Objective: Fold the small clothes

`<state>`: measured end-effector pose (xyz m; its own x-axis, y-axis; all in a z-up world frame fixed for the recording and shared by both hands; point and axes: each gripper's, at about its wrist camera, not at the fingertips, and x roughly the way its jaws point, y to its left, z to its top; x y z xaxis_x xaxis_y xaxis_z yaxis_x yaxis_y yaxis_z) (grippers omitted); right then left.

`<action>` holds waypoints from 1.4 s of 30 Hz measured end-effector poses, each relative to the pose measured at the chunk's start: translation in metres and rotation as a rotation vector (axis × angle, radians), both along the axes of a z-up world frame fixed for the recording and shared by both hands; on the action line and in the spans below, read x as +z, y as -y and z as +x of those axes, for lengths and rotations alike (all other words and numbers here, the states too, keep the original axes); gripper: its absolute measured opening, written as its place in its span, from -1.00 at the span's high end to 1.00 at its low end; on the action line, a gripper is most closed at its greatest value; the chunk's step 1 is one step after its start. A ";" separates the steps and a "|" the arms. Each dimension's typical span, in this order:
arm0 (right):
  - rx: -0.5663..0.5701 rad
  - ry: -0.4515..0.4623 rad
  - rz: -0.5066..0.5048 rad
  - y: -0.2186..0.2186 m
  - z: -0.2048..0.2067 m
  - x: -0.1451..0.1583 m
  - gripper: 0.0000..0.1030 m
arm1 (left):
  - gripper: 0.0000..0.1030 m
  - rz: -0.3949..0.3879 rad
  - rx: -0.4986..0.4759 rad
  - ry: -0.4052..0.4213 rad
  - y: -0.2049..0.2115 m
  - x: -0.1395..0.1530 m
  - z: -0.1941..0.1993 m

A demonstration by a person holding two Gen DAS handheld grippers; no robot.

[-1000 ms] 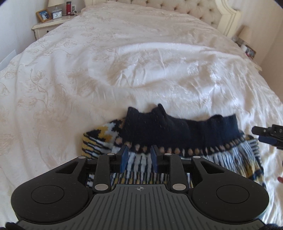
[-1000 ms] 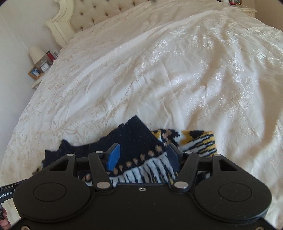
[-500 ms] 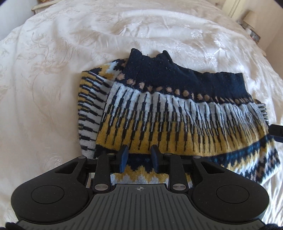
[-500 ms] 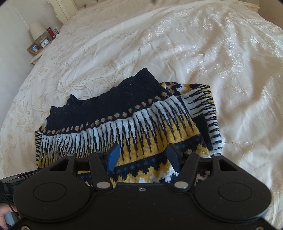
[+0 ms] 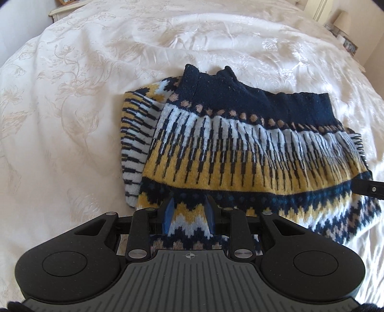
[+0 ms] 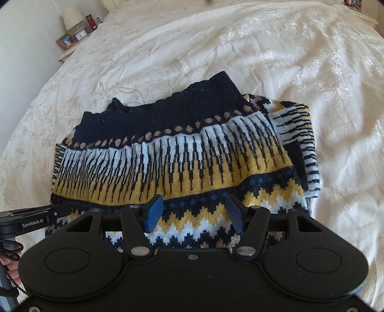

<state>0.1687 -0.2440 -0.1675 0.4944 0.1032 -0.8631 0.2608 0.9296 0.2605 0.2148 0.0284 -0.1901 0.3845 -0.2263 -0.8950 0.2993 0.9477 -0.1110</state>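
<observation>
A knitted sweater (image 5: 242, 153) in navy, yellow, white and tan bands lies folded on the bed (image 5: 72, 120), its plain navy part at the far edge and its zigzag-patterned hem nearest the cameras. A striped layer of the same garment sticks out from under the top fold on one side, at the left in the left wrist view and at the right in the right wrist view. The left gripper (image 5: 189, 216) sits over the near hem with its blue fingers (image 5: 169, 212) a narrow gap apart, zigzag knit showing between them; whether they touch the cloth cannot be told. The right gripper (image 6: 192, 212) hangs over the other end of the same hem, its fingers (image 6: 152, 212) spread wider, with nothing pinched. Each gripper's black tip shows at the edge of the other's view, close to the sweater's side. The cream floral bedspread is rumpled around the garment. Beyond it, a bedside stand (image 6: 72, 40) carries a lamp (image 6: 70, 15), a framed picture (image 6: 66, 40), a small clock (image 6: 81, 33) and a red container (image 6: 90, 21).
</observation>
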 end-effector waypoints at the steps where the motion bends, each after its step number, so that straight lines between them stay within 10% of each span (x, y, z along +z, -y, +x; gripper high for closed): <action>1: 0.010 -0.003 0.000 0.000 -0.001 -0.002 -0.24 | 0.47 0.000 0.012 -0.010 -0.003 -0.001 -0.001; 13: -0.057 -0.161 -0.067 0.040 -0.016 -0.039 -0.14 | 0.47 0.101 -0.020 -0.037 -0.007 -0.016 -0.008; 28: -0.174 -0.037 0.028 0.087 -0.044 -0.010 -0.23 | 0.46 0.029 -0.073 0.046 0.050 0.042 -0.010; 42: -0.162 -0.006 0.103 0.127 -0.026 -0.029 -0.55 | 0.46 0.083 -0.087 -0.062 0.133 0.000 0.041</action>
<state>0.1426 -0.3715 -0.1965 0.5063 0.1106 -0.8553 0.4068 0.8439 0.3499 0.2562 -0.1045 -0.1902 0.3100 -0.1808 -0.9334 0.3758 0.9251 -0.0544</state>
